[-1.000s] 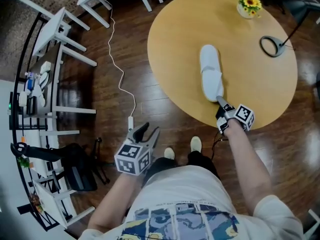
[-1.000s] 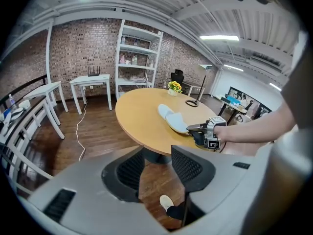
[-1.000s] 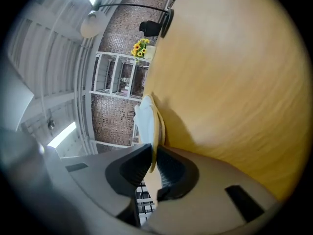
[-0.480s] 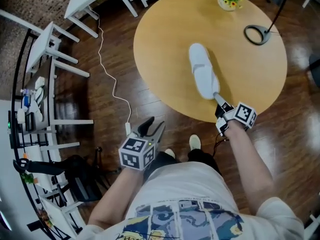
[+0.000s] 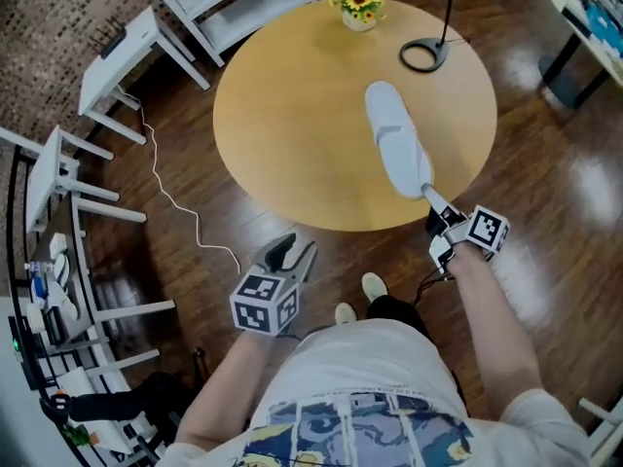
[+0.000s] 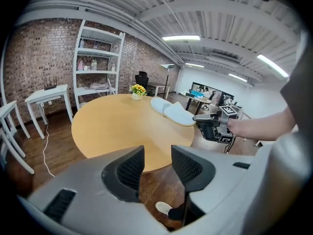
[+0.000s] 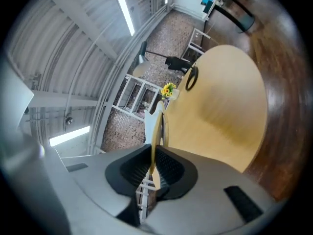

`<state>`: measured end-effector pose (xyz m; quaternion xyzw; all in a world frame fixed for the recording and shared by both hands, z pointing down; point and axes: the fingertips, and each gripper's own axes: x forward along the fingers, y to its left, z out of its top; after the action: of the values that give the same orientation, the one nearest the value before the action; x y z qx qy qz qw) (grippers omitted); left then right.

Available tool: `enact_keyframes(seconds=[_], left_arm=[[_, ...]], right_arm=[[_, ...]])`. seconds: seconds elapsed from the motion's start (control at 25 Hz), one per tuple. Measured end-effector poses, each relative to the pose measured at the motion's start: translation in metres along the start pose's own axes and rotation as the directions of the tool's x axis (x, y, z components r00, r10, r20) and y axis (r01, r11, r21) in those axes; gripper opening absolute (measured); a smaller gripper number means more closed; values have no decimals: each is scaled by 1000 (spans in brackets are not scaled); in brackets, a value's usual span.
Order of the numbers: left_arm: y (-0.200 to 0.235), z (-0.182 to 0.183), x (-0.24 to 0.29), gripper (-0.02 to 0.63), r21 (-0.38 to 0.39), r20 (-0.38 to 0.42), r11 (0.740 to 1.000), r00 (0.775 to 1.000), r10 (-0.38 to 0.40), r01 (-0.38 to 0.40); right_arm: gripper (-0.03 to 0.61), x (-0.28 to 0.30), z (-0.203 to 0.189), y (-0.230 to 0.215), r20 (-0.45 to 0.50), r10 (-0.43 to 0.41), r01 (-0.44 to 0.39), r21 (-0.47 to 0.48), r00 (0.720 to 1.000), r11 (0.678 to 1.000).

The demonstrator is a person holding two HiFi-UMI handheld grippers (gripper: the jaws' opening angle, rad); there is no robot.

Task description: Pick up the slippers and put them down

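Underfoot: dark, glossy wood-plank floor (image 5: pixel 545 193); a white cable (image 5: pixel 175 202) trails across it at the left.
Person: patterned shirt at the bottom of the head view; two light shoes (image 5: pixel 373 283) on the floor just short of the table.
Left gripper (image 5: pixel 295 247): over the floor beside the table's near edge; fingers apart, nothing between them.
Right gripper (image 5: pixel 435 202): at the table's near right edge; fingers pressed together on the thin heel edge of the slippers.
Slippers (image 5: pixel 394 139): white pair, one against the other, tan soles; heel end in the right gripper, toe end reaching out over the tabletop toward the lamp base; whether the toes touch the top cannot be told.
Table (image 5: pixel 292 115): round, pale yellow wood, plain top.
Lamp base (image 5: pixel 423 54): black ring on the table's far right part, a thin black stem rising from it.
Flower pot (image 5: pixel 358 21): small, pale, at the table's far edge; holds yellow flowers with green leaves.
Side tables (image 5: pixel 117 61): white, slim-legged, left of the table.
Wire rack (image 5: pixel 39 300): black, far left; small items on it, too small to name.
Shelf unit (image 6: pixel 98 67): white, open, against the wall; bottles and small objects on its upper shelves.
Wall (image 6: pixel 29 58): brown brick.
Ceiling (image 6: pixel 195 13): grey ribbed panels, strip lights lit.
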<state>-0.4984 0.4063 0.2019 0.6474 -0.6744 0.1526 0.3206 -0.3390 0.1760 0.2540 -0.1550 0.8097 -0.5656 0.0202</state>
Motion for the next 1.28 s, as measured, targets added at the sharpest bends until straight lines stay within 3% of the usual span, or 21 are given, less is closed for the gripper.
enact_keyframes(seconds=[0.12, 0.24, 0.4, 0.64, 0.76, 0.92, 1.04, 1.16, 1.28], left_arm=[[-16, -3, -3, 149, 18, 11, 997, 997, -79, 79], [-32, -12, 6, 149, 55, -1, 988, 989, -146, 145], [-52, -18, 36, 149, 78, -36, 978, 981, -191, 193], [-169, 37, 95, 149, 198, -101, 931, 951, -291, 306], [-236, 40, 138, 149, 226, -169, 896, 921, -350, 382], [-347, 30, 221, 149, 254, -288, 832, 859, -422, 494], [-421, 17, 316, 149, 271, -373, 790, 816, -441, 551], [-493, -24, 402, 149, 249, -445, 748, 758, -476, 615], [-534, -81, 467, 149, 252, -491, 739, 740, -459, 625]], right_arm=[[38, -56, 18, 3, 98, -67, 71, -42, 993, 997], [38, -106, 31, 3, 195, -81, 91, -42, 977, 995], [38, -157, 43, -26, 265, -123, 135, -25, 956, 991], [38, -260, 109, -74, 369, -200, 205, 27, 908, 978], [38, -303, 138, -116, 436, -206, 186, 89, 876, 979], [38, -373, 187, -212, 485, -288, 229, 178, 826, 957], [38, -415, 229, -326, 484, -381, 295, 247, 788, 923], [38, -439, 252, -442, 465, -409, 284, 316, 785, 905], [38, -458, 251, -547, 436, -449, 307, 358, 780, 882]])
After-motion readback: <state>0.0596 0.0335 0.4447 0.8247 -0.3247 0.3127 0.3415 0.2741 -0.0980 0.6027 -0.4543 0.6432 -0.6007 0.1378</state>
